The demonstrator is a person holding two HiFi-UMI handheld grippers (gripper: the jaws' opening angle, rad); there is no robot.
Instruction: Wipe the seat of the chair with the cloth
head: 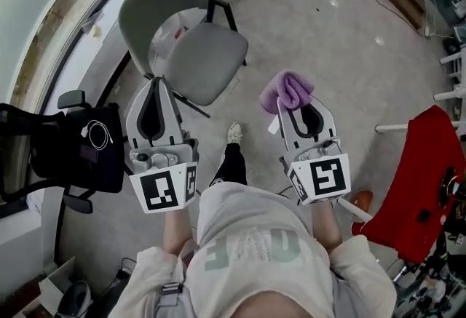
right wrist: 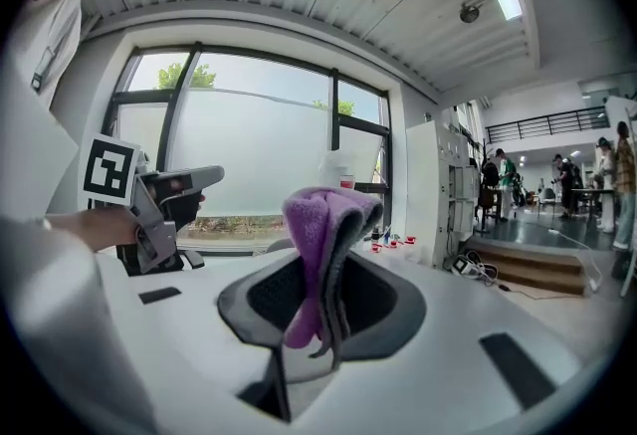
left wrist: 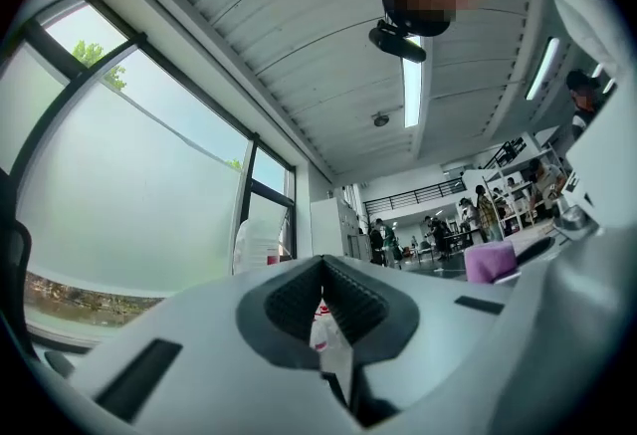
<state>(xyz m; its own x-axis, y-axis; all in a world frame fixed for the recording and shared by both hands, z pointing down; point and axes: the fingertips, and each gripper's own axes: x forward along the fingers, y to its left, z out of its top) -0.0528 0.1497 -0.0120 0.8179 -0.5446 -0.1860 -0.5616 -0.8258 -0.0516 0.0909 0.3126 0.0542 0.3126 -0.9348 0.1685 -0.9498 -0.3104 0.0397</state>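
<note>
Two grippers sit mid-frame. The right gripper (head: 293,102) is clamped on a folded purple microfibre cloth (head: 287,89); the left gripper (head: 156,84) is closed and empty. The grey padded chair seat (head: 207,62) lies up-left of the cloth, nearer the left gripper.

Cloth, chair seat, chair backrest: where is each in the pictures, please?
cloth (head: 287,89): head view, bunched top fold.
chair seat (head: 207,62): head view, middle of cushion.
chair backrest (head: 145,14): head view, centre of shell.
</note>
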